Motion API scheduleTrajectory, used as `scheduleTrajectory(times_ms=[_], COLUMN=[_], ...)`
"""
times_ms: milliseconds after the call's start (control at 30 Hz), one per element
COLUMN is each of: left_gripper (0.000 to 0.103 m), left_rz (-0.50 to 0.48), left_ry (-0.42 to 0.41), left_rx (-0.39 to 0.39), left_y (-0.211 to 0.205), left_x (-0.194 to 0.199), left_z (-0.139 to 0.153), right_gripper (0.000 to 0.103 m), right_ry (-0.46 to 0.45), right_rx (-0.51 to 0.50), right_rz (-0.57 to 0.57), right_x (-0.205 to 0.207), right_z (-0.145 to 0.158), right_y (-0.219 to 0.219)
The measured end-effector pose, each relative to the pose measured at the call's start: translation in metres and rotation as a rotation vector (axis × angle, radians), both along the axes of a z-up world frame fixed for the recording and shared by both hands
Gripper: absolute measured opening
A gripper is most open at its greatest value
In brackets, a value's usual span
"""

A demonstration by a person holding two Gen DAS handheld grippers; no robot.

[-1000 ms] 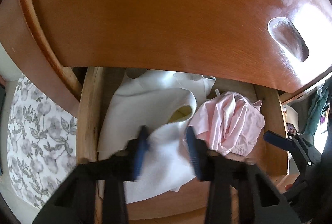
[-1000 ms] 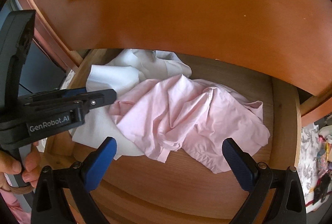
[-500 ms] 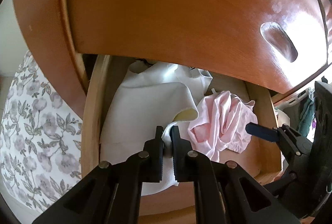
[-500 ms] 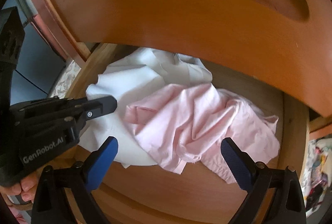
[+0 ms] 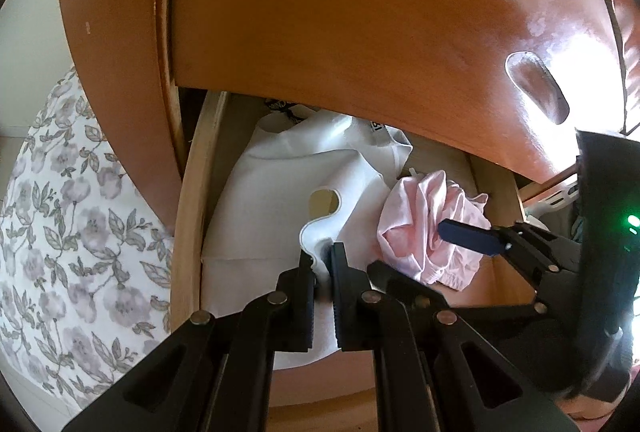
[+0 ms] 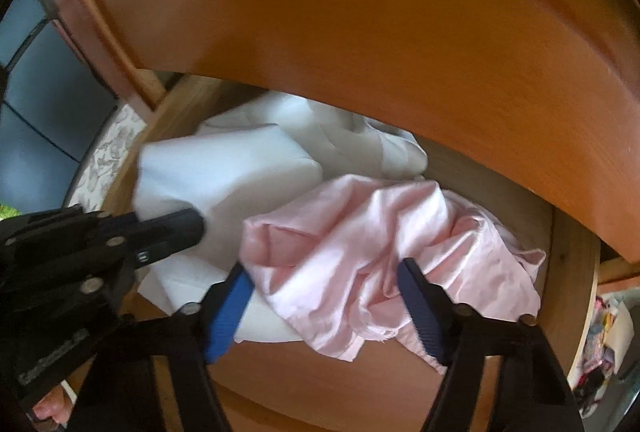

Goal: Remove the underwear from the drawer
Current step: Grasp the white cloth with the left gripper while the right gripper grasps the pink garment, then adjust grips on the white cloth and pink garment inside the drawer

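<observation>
The pink underwear [image 6: 384, 256] is bunched toward the drawer's [image 6: 572, 272] right side, and your right gripper [image 6: 328, 296] is closing around it without pinching yet. It could snag the white garment [image 5: 280, 208] underneath, already clamped by your left gripper [image 5: 322, 264], so both might drag out tangled.

— What sort of place is this?
— A home, a bedroom by the look: an open drawer [image 5: 188, 228] in an orange-brown wooden chest [image 5: 340, 12] holds crumpled white [image 5: 260, 200] and pink garments [image 6: 360, 244].
— Anything else?
— Grey floral fabric [image 5: 68, 232] lies beside it.
</observation>
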State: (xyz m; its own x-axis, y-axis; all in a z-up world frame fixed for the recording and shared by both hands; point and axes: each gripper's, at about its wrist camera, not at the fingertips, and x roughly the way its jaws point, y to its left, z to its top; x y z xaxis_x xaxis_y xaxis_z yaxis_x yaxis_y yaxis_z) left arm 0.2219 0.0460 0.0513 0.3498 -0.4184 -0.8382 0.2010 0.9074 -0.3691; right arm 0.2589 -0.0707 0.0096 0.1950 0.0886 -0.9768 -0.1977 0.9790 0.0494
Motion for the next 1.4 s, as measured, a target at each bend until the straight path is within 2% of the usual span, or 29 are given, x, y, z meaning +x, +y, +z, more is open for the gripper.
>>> scheduleTrajectory(times_ms=[33,100,233,300,333,1000,1100,1233,1400], left_gripper=[0.007,0.007,0.007,0.007,0.007,0.01,0.015,0.022,0.023], left_rz=[-0.001,-0.004,-0.006,-0.009,-0.01,-0.034,-0.036,-0.053,-0.052], left_ry=[0.001,0.003,0.01,0.016,0.019,0.054,0.06,0.065,0.081], left_rx=[0.0,0.001,-0.002,-0.002,-0.001,0.031,0.045,0.074,0.065], left_y=[0.0,0.0,-0.002,-0.003,-0.004,-0.022,-0.026,-0.037,-0.044], left_x=[0.0,-0.001,-0.003,-0.003,-0.003,0.0,0.001,0.002,0.003], left_z=[0.0,-0.001,-0.001,-0.002,-0.003,-0.01,-0.01,-0.012,-0.013], right_gripper=[0.063,0.046,0.027,0.011,0.009,0.007,0.007,0.007,0.007], right_ry=[0.006,0.007,-0.011,-0.021,-0.026,-0.149,-0.144,-0.137,-0.135], right_rx=[0.003,0.029,0.05,0.053,0.057,0.156,0.168,0.182,0.2], right_rz=[-0.012,-0.032,-0.053,-0.066,-0.079,-0.231,-0.245,-0.259,-0.268], right_x=[-0.003,-0.002,-0.005,-0.007,-0.008,-0.078,-0.069,-0.068,-0.073], right_z=[-0.003,-0.005,-0.005,-0.005,-0.005,0.017,0.023,0.016,0.019], right_y=[-0.001,-0.004,-0.008,-0.011,-0.014,-0.084,-0.111,-0.114,-0.115])
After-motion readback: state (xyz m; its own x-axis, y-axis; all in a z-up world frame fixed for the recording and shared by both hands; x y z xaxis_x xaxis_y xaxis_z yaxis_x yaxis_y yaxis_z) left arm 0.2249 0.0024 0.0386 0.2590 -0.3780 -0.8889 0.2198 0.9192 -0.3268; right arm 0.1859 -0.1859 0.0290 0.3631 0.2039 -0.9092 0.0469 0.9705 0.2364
